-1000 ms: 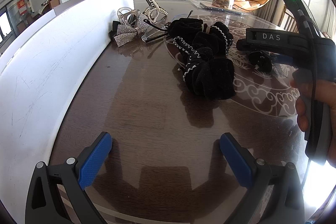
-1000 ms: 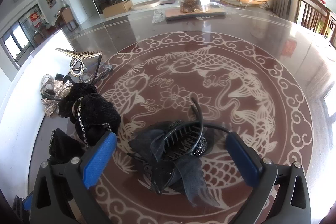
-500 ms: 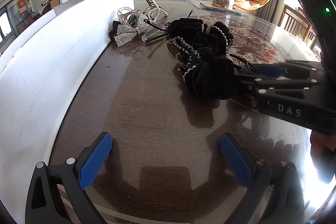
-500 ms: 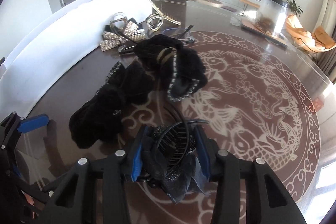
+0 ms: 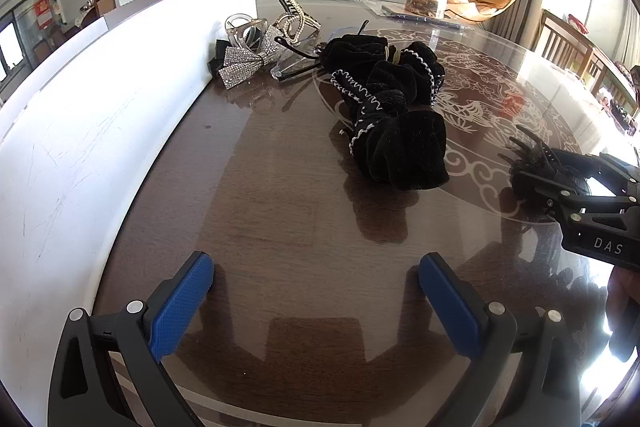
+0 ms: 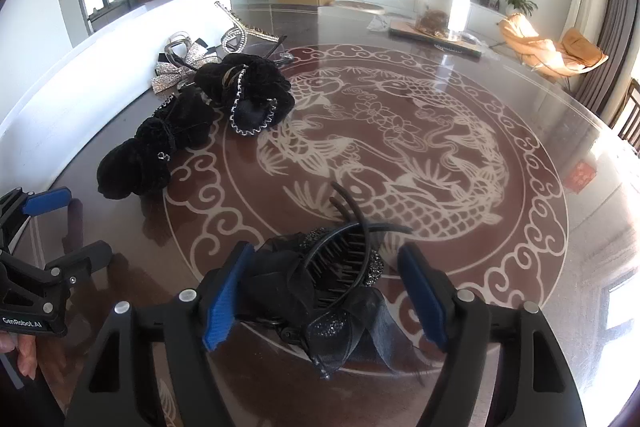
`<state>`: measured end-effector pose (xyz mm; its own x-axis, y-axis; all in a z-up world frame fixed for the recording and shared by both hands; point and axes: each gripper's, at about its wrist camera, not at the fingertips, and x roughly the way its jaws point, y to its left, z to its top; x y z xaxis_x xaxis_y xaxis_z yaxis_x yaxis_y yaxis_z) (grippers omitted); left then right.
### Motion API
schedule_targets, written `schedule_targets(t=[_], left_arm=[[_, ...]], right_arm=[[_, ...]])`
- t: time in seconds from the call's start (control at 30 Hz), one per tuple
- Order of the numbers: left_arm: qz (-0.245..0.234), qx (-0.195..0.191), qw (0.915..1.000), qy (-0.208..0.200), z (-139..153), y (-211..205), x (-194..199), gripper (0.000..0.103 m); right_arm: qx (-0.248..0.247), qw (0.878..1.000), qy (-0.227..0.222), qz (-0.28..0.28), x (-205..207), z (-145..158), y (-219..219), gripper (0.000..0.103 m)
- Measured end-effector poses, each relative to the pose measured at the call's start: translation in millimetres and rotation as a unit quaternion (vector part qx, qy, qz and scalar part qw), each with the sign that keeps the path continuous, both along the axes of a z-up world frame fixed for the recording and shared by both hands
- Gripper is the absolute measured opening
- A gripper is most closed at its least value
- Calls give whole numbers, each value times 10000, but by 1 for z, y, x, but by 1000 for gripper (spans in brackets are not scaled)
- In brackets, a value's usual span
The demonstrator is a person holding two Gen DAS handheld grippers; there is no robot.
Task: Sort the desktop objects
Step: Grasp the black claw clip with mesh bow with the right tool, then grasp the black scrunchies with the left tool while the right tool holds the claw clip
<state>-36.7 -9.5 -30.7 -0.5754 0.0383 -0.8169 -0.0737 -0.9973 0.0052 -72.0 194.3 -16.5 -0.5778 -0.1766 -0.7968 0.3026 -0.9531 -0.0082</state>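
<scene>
A black bow hair claw lies on the table between the fingers of my right gripper, whose jaws stand open around it with gaps on both sides. It also shows in the left wrist view at the right gripper's tip. Black velvet scrunchies lie in a row mid-table and also show in the right wrist view. A rhinestone bow, a clear clip and a pearl claw clip sit by the white wall. My left gripper is open and empty over bare wood.
A white box wall runs along the left side. The round table carries a fish pattern under glass. A clear jar on a tray stands at the far side. Chairs stand at the right.
My right gripper was shut on the black bow hair claw; it has opened and swung right, away from the scrunchies. The claw now lies on the table. My left gripper has not moved.
</scene>
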Motion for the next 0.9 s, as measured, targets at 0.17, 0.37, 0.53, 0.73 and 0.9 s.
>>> schedule_targets(t=[0.17, 0.37, 0.53, 0.73, 0.9], left_arm=[[7, 1, 10000, 6, 0, 0, -1, 103], [11, 2, 10000, 7, 0, 0, 0, 103], [11, 1, 10000, 7, 0, 0, -1, 103], [12, 2, 10000, 8, 0, 0, -1, 103], [12, 1, 10000, 9, 0, 0, 0, 103]], right_arm=[[31, 9999, -145, -82, -4, -4, 0, 103], [33, 9998, -152, -82, -3, -4, 0, 103], [33, 9998, -153, -81, -4, -4, 0, 103], [33, 9998, -153, -81, -4, -5, -1, 103], [34, 9998, -152, -81, -4, -5, -1, 103]])
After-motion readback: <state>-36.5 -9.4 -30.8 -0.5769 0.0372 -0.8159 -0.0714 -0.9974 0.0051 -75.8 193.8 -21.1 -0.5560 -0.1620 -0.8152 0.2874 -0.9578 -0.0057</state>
